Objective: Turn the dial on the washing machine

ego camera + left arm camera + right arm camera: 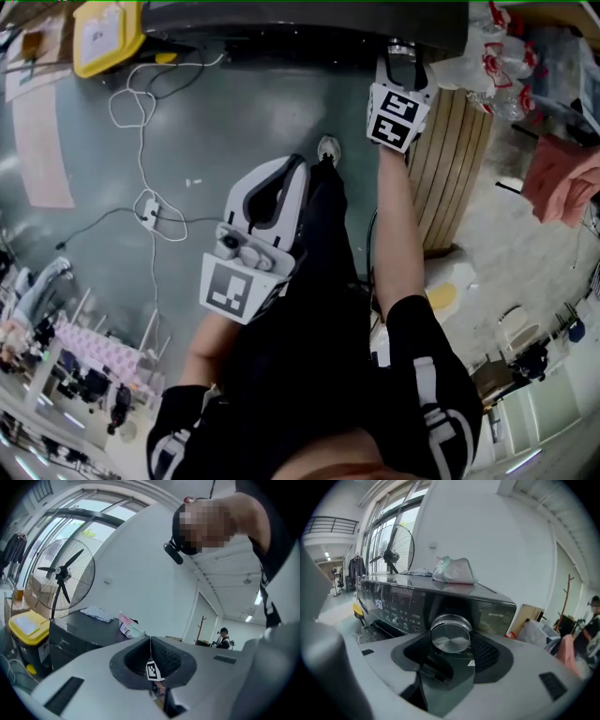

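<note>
Right gripper [401,58] is up at the front panel of the washer [300,23], arm stretched forward. In the right gripper view the silver dial [451,633] sits square between the jaws, with the dark pads [488,652] closed against its rim on both sides, so it has a grip on the dial. The dial is on the washer's dark control panel, right of the lit display [378,603] and the rows of printed labels.

Left gripper [292,173] hangs low beside the person's leg, well away from the washer and pointing roughly at it. Its own view shows the jaws fully closed, pads meeting in one seam, nothing held [150,641].

On the washer's top: a crumpled bag [454,570], plus a flat patterned cloth [97,613] further along. A pedestal fan [391,552] stands behind the machine by the windows. A yellow bin [105,33] sits beside the washer, and a white cable [141,122] is looped on the floor in front. A slatted wooden drum [455,159] stands just right of the right arm.
</note>
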A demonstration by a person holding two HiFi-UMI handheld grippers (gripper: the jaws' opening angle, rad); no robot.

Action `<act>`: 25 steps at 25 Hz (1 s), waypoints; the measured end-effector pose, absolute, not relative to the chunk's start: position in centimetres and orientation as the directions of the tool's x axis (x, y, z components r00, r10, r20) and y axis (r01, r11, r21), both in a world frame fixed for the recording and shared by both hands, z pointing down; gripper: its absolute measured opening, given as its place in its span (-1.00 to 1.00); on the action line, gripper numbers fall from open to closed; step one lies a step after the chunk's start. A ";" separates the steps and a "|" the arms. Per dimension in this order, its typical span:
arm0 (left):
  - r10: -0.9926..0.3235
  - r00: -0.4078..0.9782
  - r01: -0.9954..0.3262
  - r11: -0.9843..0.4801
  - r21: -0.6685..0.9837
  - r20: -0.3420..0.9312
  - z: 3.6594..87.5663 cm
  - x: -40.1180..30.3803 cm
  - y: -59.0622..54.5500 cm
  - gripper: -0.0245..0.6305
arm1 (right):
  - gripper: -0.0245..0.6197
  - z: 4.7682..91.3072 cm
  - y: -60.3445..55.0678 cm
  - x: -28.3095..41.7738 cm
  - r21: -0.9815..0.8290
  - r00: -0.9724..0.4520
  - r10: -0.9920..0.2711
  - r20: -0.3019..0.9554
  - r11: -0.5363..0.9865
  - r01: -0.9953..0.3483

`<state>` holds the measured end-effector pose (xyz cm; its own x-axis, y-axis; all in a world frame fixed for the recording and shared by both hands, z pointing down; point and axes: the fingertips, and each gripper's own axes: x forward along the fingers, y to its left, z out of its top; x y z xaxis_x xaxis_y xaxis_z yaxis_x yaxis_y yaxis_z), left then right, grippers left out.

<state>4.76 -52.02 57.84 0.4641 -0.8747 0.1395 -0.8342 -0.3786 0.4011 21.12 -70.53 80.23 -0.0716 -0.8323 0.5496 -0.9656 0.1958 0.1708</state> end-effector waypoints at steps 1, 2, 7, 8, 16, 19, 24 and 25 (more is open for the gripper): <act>-0.873 0.466 -0.827 -0.374 0.419 0.141 58.0 4.8 -52.1 -0.85 | -0.04 80.2 -70.5 21.1 0.209 -0.059 -0.835 0.547 0.204 -0.956; -0.873 0.467 -0.823 -0.371 0.430 0.141 58.1 4.8 -52.1 -0.85 | -0.04 80.3 -70.5 21.1 0.227 -0.054 -0.837 0.545 0.210 -0.951; -0.883 0.450 -0.820 -0.349 0.454 0.135 58.5 4.1 -52.3 -0.85 | -0.04 80.6 -70.6 21.1 0.269 -0.038 -0.836 0.548 0.219 -0.938; -0.885 0.445 -0.826 -0.346 0.444 0.138 58.5 4.0 -52.3 -0.85 | -0.04 80.6 -70.6 21.0 0.358 -0.003 -0.842 0.540 0.232 -0.904; -0.885 0.444 -0.822 -0.339 0.457 0.142 58.5 4.0 -51.7 -0.85 | -0.04 80.6 -70.4 20.6 0.681 0.129 -0.874 0.469 0.264 -0.683; -0.884 0.445 -0.818 -0.337 0.466 0.142 58.4 4.1 -51.7 -0.85 | -0.03 80.6 -70.4 20.9 0.695 0.139 -0.877 0.461 0.259 -0.671; -0.890 0.437 -0.823 -0.338 0.457 0.130 58.2 3.2 -51.3 -0.85 | 0.02 80.6 -70.1 20.1 0.620 0.085 -0.878 0.471 0.261 -0.740; -0.891 0.436 -0.823 -0.340 0.454 0.123 57.8 2.8 -50.8 -0.85 | 0.03 80.5 -69.5 19.8 0.606 0.076 -0.875 0.477 0.265 -0.750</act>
